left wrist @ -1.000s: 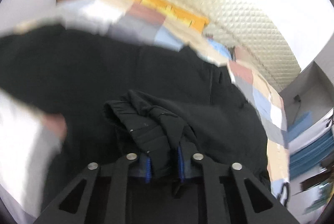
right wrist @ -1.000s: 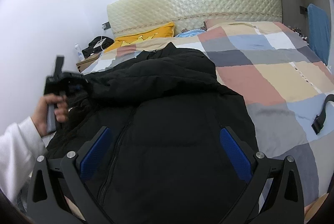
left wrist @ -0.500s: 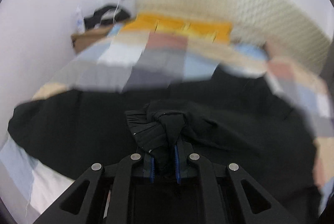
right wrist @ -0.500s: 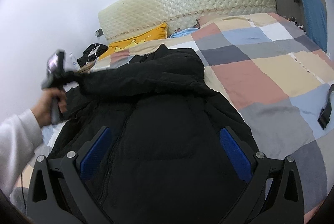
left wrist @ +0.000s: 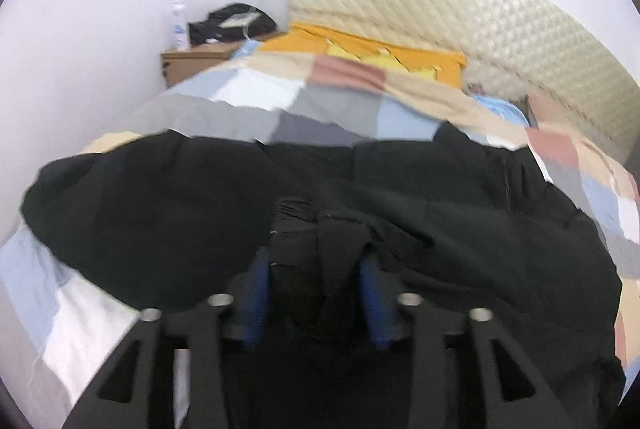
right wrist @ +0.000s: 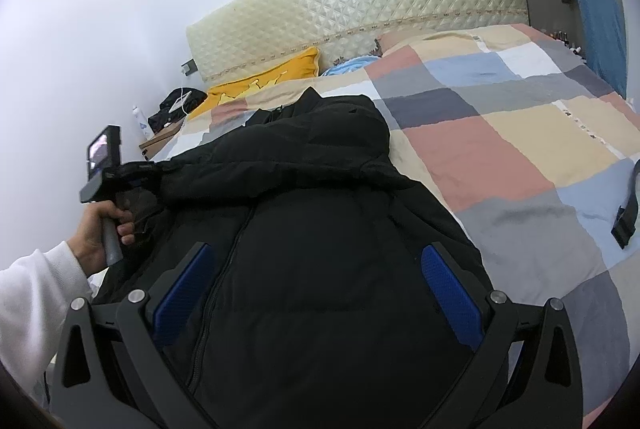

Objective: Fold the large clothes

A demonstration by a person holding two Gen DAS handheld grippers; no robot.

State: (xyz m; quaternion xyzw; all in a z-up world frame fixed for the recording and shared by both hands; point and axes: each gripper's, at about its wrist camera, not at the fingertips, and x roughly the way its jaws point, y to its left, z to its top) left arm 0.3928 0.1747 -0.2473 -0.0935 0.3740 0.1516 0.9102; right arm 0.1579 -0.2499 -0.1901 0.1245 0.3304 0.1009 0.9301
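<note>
A large black padded jacket [right wrist: 320,229] lies front up on the checked bed, collar toward the headboard; it also shows in the left wrist view [left wrist: 460,229]. My left gripper [left wrist: 316,269] is shut on the black sleeve cuff [left wrist: 320,241], bunched between its blue pads. In the right wrist view that gripper [right wrist: 120,181] is held at the jacket's left side with the sleeve stretched across the chest. My right gripper [right wrist: 316,281] is open and empty above the jacket's lower body, its blue pads [right wrist: 448,285] wide apart.
The checked quilt [right wrist: 500,149] covers the bed. A yellow pillow [right wrist: 264,81] and quilted headboard [right wrist: 360,1] are at the far end. A wooden nightstand [left wrist: 196,63] with a bottle and black bag stands at the left. A black strap [right wrist: 628,213] lies at the right.
My left gripper has carried the sleeve cuff outward to the jacket's left side and turned toward the headboard. My right gripper has stayed open above the jacket and lowered slightly.
</note>
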